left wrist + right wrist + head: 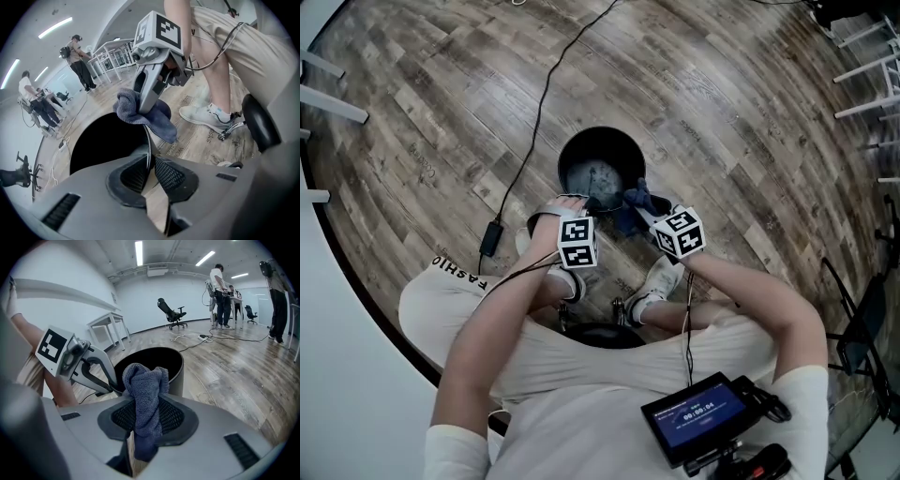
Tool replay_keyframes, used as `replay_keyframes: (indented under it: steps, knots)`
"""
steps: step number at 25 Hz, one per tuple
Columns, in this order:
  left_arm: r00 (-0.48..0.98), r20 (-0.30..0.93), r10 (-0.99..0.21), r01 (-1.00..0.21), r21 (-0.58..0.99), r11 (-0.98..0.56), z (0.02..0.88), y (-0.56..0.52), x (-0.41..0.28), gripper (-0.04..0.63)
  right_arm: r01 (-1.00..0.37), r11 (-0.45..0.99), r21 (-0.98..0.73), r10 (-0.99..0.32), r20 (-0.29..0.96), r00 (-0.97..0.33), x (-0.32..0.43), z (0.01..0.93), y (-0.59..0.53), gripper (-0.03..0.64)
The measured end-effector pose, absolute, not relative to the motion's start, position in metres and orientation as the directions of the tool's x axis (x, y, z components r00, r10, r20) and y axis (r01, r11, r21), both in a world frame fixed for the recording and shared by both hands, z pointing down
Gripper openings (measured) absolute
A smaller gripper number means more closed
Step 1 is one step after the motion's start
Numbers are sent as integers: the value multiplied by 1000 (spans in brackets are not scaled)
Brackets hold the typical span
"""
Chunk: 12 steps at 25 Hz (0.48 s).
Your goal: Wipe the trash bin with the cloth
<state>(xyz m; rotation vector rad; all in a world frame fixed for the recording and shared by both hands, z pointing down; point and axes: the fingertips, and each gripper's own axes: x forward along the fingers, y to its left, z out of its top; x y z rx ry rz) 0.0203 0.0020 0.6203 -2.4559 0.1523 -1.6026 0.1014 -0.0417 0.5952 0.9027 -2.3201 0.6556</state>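
A round black trash bin (578,174) stands on the wood floor just in front of the seated person's feet. My left gripper (589,201) is at the bin's near edge, shut on the thin rim (146,140), which runs up between its pads (164,171). My right gripper (636,202) hangs at the bin's near-right edge, shut on a bunched blue-grey cloth (145,385). The cloth (151,117) hangs from the right gripper (140,107) just above the rim. In the right gripper view the left gripper (115,389) clamps the bin (176,377) at its left side.
A black cable (534,122) with a power adapter (490,237) lies on the floor left of the bin. The person's white shoes (661,277) and a stool base (605,333) are close behind it. An office chair (171,312), white tables (105,329) and standing people (220,287) are farther off.
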Motion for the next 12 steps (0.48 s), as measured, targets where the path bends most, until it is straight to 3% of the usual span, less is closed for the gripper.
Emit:
replay_keyframes:
  steps: [12]
  knots:
    - [421,890,-177,3,-197,-980,620,1,24,60,-674,688,-269,-409,624,-666,102,603,-37,112]
